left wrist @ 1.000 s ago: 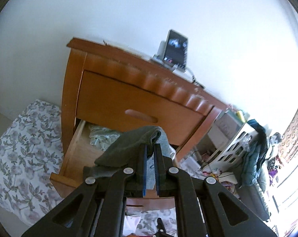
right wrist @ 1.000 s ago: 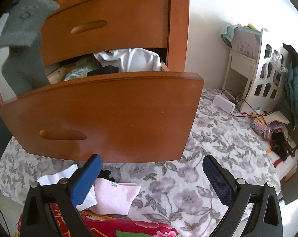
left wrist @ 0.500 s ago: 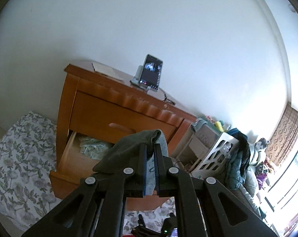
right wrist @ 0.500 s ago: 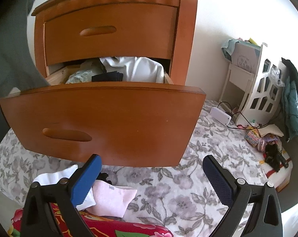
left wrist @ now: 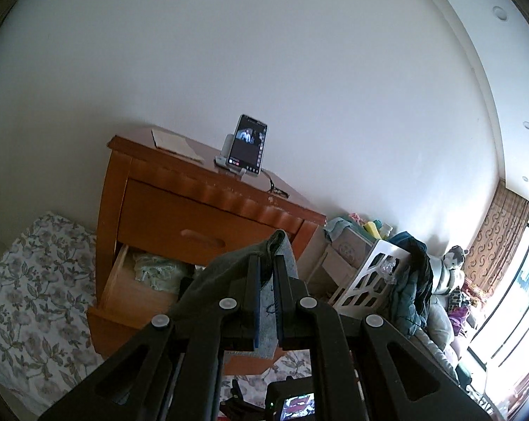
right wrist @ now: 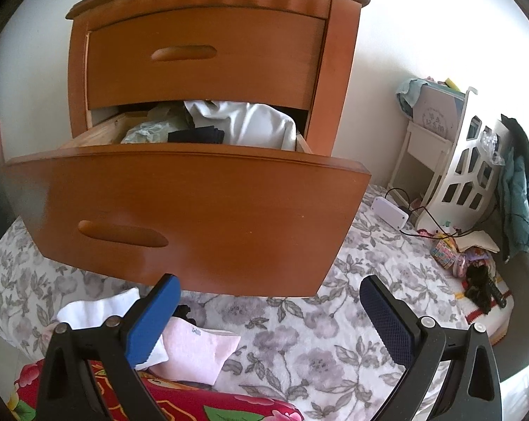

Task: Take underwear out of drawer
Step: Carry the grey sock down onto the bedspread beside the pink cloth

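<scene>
Left wrist view: I see grey underwear (left wrist: 229, 266) pinched between the pressed-together fingers of the left gripper (left wrist: 266, 273), draped over them, held up well clear of the open lower drawer (left wrist: 113, 287). Right gripper (right wrist: 268, 298) is spread wide and holds nothing, just in front of the drawer front. White cloth (right wrist: 250, 122) and dark folded cloth (right wrist: 197, 135) lie inside. Pink sock (right wrist: 194, 351) lies on the floral bedsheet (right wrist: 299, 343).

open drawer (right wrist: 180, 210) front blocks (clothes (right wrist: 243, 124) behind)
</scene>
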Available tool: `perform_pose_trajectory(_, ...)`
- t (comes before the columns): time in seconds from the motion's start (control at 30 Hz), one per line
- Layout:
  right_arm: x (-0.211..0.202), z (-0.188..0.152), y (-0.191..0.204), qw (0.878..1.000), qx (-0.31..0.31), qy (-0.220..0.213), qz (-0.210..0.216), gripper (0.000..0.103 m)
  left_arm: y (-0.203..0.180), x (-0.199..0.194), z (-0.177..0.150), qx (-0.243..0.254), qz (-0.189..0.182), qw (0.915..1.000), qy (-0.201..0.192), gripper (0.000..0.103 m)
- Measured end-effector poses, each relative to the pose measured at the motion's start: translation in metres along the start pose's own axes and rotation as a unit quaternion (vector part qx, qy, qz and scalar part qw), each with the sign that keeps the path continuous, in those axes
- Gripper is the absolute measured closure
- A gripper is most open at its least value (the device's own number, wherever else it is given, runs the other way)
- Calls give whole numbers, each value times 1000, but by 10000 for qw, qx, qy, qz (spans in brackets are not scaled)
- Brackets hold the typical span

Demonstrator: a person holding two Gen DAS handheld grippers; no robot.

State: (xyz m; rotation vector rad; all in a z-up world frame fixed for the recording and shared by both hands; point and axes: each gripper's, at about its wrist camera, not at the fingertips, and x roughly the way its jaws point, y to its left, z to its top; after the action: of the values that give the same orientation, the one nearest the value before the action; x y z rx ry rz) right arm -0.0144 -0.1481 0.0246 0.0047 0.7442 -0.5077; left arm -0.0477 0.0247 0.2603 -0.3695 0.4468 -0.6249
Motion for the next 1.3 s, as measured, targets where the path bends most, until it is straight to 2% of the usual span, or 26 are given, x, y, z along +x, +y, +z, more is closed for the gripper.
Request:
perform_pose_trajectory(0.37,0,0,0,10000,-10,19,2,0,16,26,-27,-151,103,9987,484,97)
perform_pose_trajectory(0.67,1,-1,1,10000,-17,38,6,0,38,56,-56,-361,282,9942,973,97)
perform_pose_trajectory(0.9,2,-1,1,10000,-2,57,23,0,55,79,-79,-480,503,9882,1361,97)
perform_pose_trajectory(1.3,3,-2,0,10000,5,77,34,0,83,120,-125,-587,816,9733,2064,97)
